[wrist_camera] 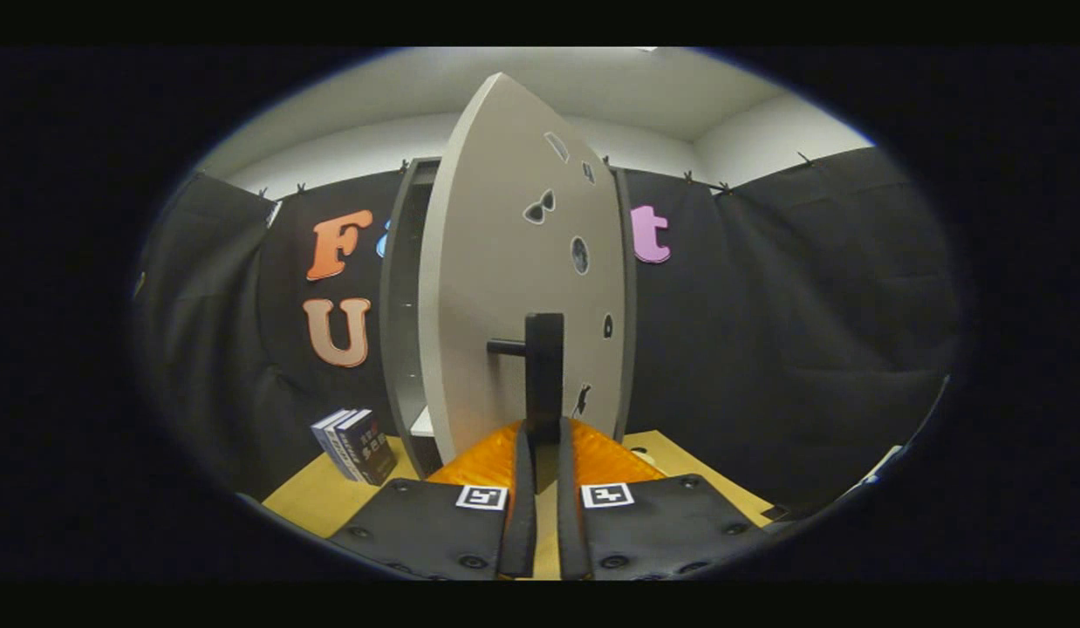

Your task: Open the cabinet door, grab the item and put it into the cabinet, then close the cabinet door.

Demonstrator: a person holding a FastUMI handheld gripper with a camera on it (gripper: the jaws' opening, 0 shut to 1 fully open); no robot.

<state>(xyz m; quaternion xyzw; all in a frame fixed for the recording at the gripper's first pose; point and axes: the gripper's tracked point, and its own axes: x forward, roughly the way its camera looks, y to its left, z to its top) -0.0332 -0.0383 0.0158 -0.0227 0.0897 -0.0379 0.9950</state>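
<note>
Gripper view: gripper (pixel 541 436) pinched narrow on door handle (pixel 544 366), for leverage to swing cabinet door (pixel 514 288). Door partly open, cabinet (pixel 407 305) interior showing left. Books (pixel 355 445), likely item, upright on tabletop (pixel 309 501), far left of cabinet.

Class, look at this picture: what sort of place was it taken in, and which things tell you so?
Probably a staged recording booth, not a home: black cloth hangs as walls, a lone cabinet with its door ajar stands on a tabletop, and the gripper has its jaws closed on the door's handle.
</note>
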